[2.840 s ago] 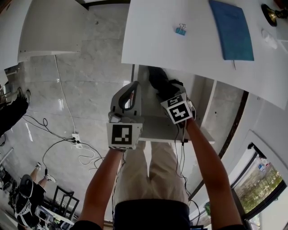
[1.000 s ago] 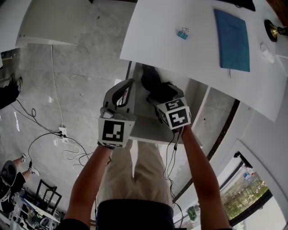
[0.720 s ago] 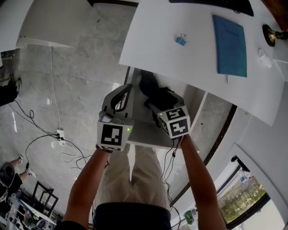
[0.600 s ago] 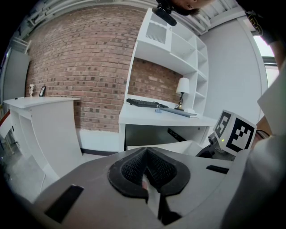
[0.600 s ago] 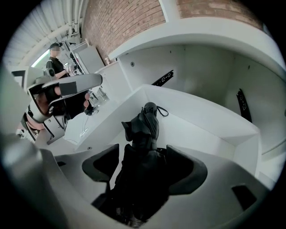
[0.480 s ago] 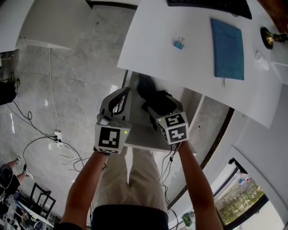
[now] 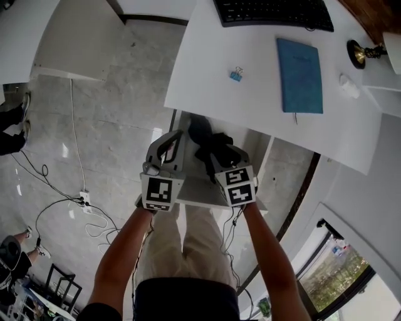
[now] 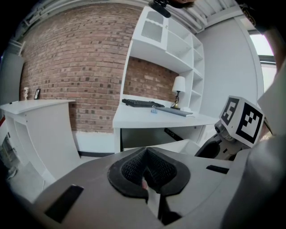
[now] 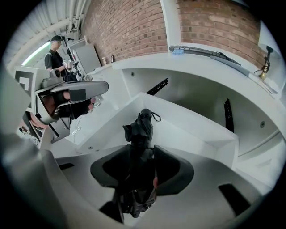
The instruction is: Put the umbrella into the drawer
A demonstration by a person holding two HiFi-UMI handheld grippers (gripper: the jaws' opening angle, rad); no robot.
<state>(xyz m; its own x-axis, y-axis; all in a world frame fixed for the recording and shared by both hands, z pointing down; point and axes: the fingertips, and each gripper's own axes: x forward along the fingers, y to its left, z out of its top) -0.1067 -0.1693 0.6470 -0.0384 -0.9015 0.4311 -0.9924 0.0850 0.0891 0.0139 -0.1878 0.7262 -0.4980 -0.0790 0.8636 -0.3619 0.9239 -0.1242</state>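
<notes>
A white drawer (image 7: 195,189) stands pulled out under the desk. In the head view a black folded umbrella (image 7: 210,143) hangs over the drawer's inside. My right gripper (image 7: 214,153) points steeply down, its jaws closing with the umbrella between them. In the right gripper view the umbrella (image 9: 140,129) fills the gap between the pads of my right gripper (image 9: 142,169), its strap end reaching toward the drawer floor (image 9: 183,132). My left gripper (image 7: 174,136) hovers at the drawer's left side. Seen in its own view, this left gripper (image 8: 147,172) is shut and holds nothing.
The white desk top (image 7: 207,44) carries a keyboard (image 7: 270,11), a blue notebook (image 7: 299,75), a binder clip (image 7: 235,74) and a lamp base (image 7: 358,55). Cables and a power strip (image 7: 84,199) lie on the floor. A person (image 9: 58,51) stands far left.
My right gripper has lifted slightly over the drawer with the umbrella still between its jaws. The left gripper stays put. The head view has tilted, so the keyboard now shows.
</notes>
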